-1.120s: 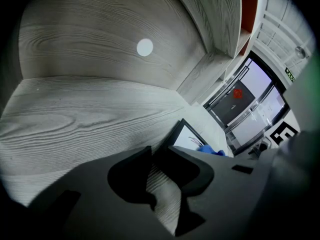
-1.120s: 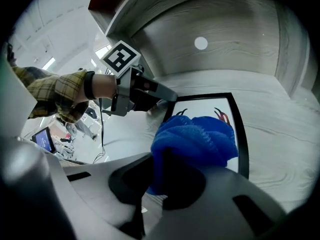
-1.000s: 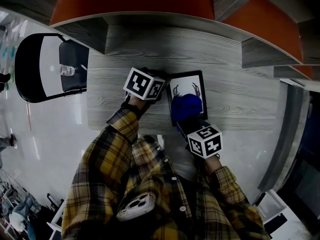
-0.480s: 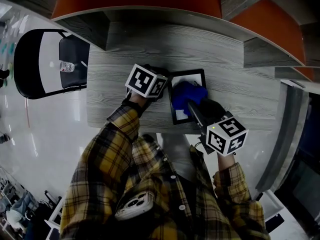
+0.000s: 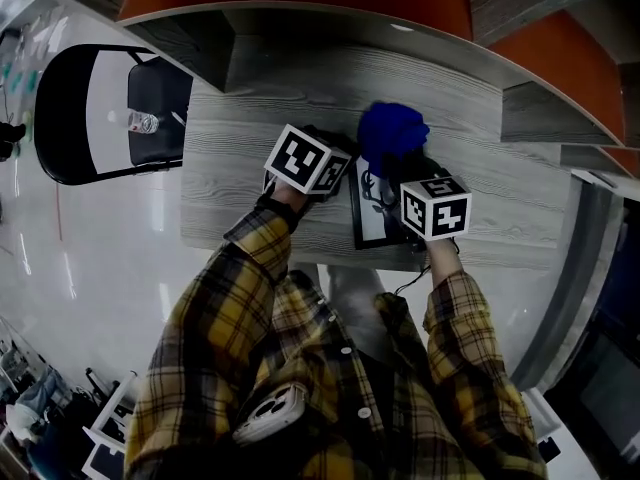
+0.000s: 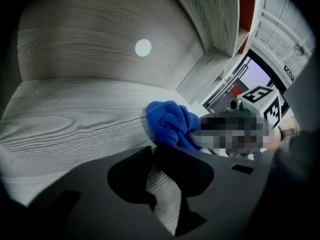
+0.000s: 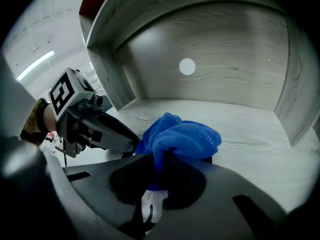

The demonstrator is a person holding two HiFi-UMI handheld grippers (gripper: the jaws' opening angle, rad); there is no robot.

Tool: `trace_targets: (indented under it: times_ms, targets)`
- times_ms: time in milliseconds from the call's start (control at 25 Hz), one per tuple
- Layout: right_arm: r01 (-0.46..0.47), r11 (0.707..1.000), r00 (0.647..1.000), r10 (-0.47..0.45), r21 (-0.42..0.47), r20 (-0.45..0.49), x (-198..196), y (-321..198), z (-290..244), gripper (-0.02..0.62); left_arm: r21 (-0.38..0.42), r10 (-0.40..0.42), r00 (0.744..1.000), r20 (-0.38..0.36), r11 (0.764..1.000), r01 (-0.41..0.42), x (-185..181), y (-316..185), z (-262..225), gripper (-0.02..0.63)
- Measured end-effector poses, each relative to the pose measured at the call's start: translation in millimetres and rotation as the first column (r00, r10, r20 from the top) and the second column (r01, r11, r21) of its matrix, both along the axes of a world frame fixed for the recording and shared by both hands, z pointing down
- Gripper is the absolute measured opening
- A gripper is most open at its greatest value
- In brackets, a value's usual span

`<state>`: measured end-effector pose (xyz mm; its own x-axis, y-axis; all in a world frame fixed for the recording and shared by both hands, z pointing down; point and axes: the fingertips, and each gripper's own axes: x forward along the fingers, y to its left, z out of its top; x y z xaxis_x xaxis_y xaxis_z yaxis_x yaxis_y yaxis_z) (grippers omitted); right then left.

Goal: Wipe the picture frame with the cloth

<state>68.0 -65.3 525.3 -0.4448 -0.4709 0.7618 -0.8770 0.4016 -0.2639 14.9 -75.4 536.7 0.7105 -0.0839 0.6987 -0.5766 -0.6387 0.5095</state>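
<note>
We've got the right gripper (image 7: 159, 159) clamped shut on the bunched blue cloth (image 5: 392, 133), up at the twelve o'clock edge of the black-rimmed picture frame (image 5: 375, 223) on the grey wooden table (image 5: 240, 168); left gripper (image 6: 154, 151) at its ten o'clock corner, jaws apart, only wood between

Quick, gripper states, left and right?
Left gripper: at the black picture frame's edge, grip cannot be told.
Right gripper: closed on the crumpled blue cloth.
</note>
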Motion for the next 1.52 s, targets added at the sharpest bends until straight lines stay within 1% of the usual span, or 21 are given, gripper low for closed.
trace_targets:
  times_ms: [80,240,680,840,960,1120,1240,1320,1440,1520]
  targets:
    - [-0.014,1.0,1.0,0.014,-0.012,0.015,0,5,1,0.049,0.0,0.0,1.0,-0.003,1.0,0.0,0,-1,-1,0.098]
    - [-0.006,0.997,0.999,0.009,-0.072,0.033,2,24,3,0.049,-0.011,-0.022,1.0,0.014,1.0,0.022,-4,0,2,0.098]
    - [0.008,0.982,0.998,0.003,-0.187,0.06,9,101,0,0.049,-0.007,-0.029,0.999,0.014,1.0,0.029,-5,1,-1,0.098]
    - [-0.002,0.971,0.996,0.025,-0.241,0.091,13,130,-1,0.049,-0.009,-0.03,0.999,0.013,1.0,0.03,-4,0,0,0.098]
    - [-0.02,0.966,0.992,0.051,-0.259,0.111,17,149,-6,0.049,-0.009,-0.029,0.999,0.013,1.0,0.029,-4,0,1,0.098]
    - [-0.028,0.961,0.991,0.062,-0.274,0.117,22,168,-8,0.049,-0.009,-0.031,0.999,0.014,0.999,0.031,-4,0,0,0.098]
    - [-0.032,0.968,0.99,0.065,-0.249,0.125,24,169,-12,0.049,-0.005,-0.031,0.999,0.014,0.999,0.032,-4,0,0,0.098]
    - [-0.038,0.979,0.989,0.066,-0.201,0.136,25,158,-25,0.049,-0.005,-0.032,0.999,0.014,0.999,0.032,-4,0,0,0.098]
    - [-0.058,0.995,0.981,0.072,-0.079,0.178,28,119,-63,0.049,-0.002,-0.035,0.999,0.014,0.999,0.035,-4,0,0,0.098]
    - [-0.069,0.998,0.978,0.065,0.013,0.199,29,85,-88,0.049,-0.001,-0.037,0.999,0.015,0.999,0.037,-5,0,-1,0.098]
